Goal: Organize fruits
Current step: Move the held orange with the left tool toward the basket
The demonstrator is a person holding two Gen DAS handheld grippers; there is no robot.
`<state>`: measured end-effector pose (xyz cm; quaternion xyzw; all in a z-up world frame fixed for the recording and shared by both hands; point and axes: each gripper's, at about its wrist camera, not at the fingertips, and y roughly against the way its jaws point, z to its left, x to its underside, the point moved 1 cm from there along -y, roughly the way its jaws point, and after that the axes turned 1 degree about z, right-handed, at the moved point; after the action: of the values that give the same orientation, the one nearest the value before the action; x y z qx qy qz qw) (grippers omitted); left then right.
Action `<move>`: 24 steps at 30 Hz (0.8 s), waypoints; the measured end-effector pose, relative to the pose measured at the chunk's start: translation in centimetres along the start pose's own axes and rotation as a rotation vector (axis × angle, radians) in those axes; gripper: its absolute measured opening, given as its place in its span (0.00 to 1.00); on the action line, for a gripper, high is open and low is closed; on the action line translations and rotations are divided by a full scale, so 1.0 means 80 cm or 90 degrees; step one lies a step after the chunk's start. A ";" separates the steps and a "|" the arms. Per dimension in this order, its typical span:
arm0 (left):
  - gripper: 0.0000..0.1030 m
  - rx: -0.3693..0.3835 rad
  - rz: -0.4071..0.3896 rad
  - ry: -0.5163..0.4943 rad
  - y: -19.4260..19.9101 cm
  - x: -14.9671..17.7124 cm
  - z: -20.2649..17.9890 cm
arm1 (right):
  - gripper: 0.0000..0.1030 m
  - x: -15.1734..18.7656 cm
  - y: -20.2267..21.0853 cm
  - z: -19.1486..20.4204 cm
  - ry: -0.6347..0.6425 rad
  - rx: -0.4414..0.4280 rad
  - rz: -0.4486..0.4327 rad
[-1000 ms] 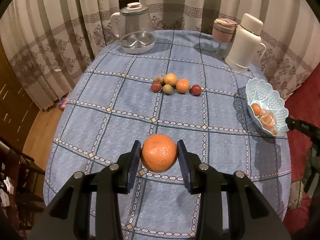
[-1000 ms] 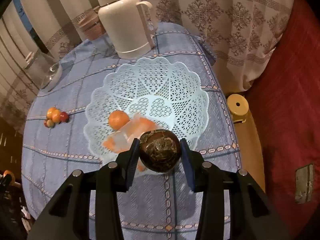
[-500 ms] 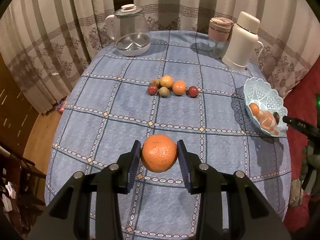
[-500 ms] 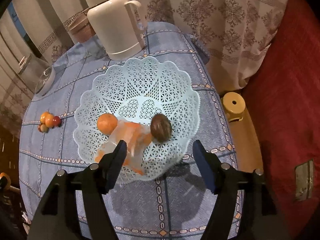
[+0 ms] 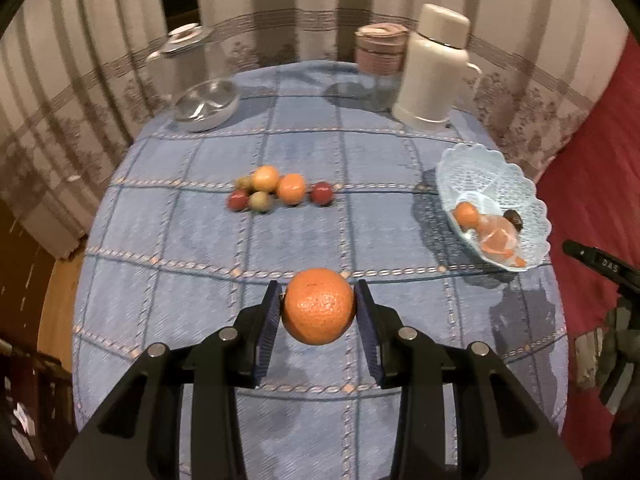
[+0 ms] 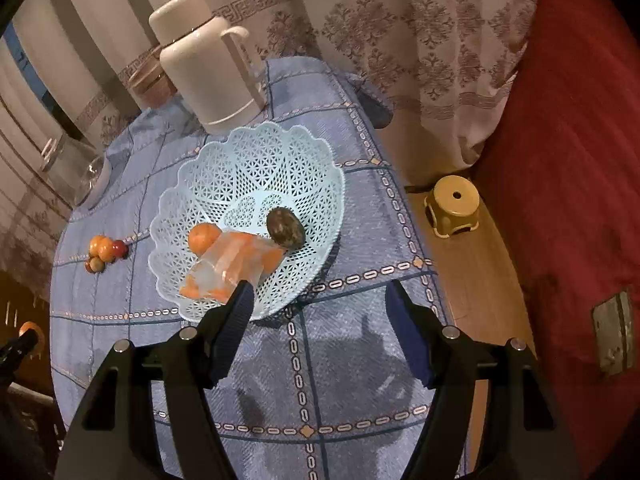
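- Left wrist view: left gripper (image 5: 316,305) clamps an orange (image 5: 319,305) above the tablecloth (image 5: 200,240); loose fruits (image 5: 280,192) are blurred.
- Right gripper (image 6: 320,308) stands wide, empty, before the basket (image 6: 256,168) holding a dark fruit (image 6: 285,227); wrapped orange pieces (image 6: 236,264) indistinct.

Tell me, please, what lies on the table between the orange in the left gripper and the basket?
Only bare blue tablecloth, by the left wrist view: nothing sits between the orange and the basket.
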<state>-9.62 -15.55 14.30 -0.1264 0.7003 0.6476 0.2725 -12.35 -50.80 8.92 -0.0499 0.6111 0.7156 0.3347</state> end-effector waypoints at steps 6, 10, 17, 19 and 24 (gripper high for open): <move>0.37 0.034 -0.004 -0.032 -0.017 -0.021 -0.039 | 0.68 0.009 0.015 -0.006 -0.009 -0.005 -0.004; 0.36 0.055 -0.008 -0.054 -0.029 -0.035 -0.065 | 0.68 0.015 0.020 -0.010 -0.012 -0.006 0.000; 0.36 0.086 -0.006 -0.097 -0.051 -0.055 -0.111 | 0.68 0.024 0.027 -0.017 -0.024 -0.008 0.003; 0.36 0.092 -0.006 -0.110 -0.059 -0.060 -0.125 | 0.68 0.026 0.028 -0.018 -0.025 -0.009 0.003; 0.36 0.104 0.003 -0.130 -0.083 -0.069 -0.151 | 0.68 0.028 0.029 -0.021 -0.030 -0.013 0.005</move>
<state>-4.23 -29.16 11.87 -0.0353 0.7197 0.5986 0.3500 -15.88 -51.45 9.39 -0.0338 0.5957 0.7243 0.3455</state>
